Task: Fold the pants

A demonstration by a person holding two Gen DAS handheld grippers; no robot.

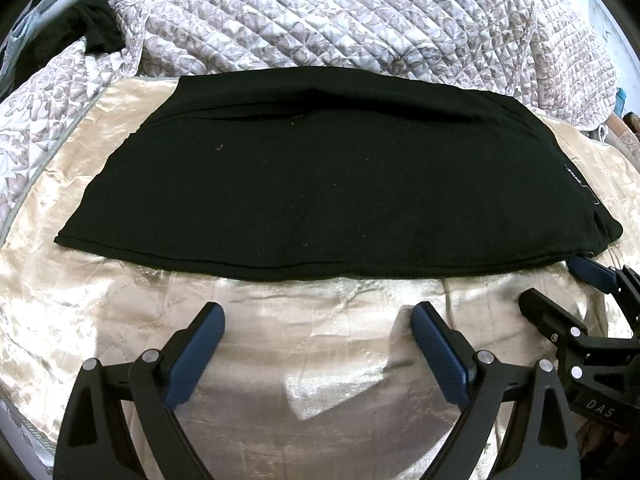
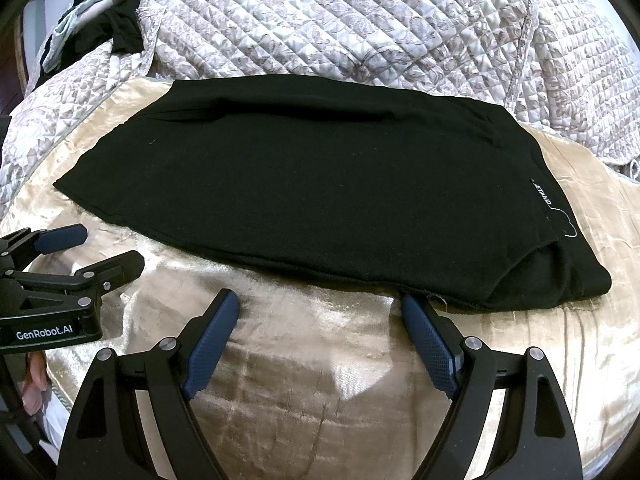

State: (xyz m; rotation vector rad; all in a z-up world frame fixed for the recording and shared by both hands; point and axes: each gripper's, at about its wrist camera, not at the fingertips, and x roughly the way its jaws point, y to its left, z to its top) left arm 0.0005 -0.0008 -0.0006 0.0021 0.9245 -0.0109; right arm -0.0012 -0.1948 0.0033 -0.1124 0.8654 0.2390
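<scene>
Black pants lie folded flat across the middle of the cream satin bedspread, quilted blanket bunched along its far edge. Left gripper and right gripper both empty, fingers spread wide, just short of the pants' near hem.

left claw spread wide, right claw spread wide, side by side

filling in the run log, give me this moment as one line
stage: pants folded flat on satin cover | left tool: open, empty, short of near hem | right tool: open, empty, at near edge
</scene>
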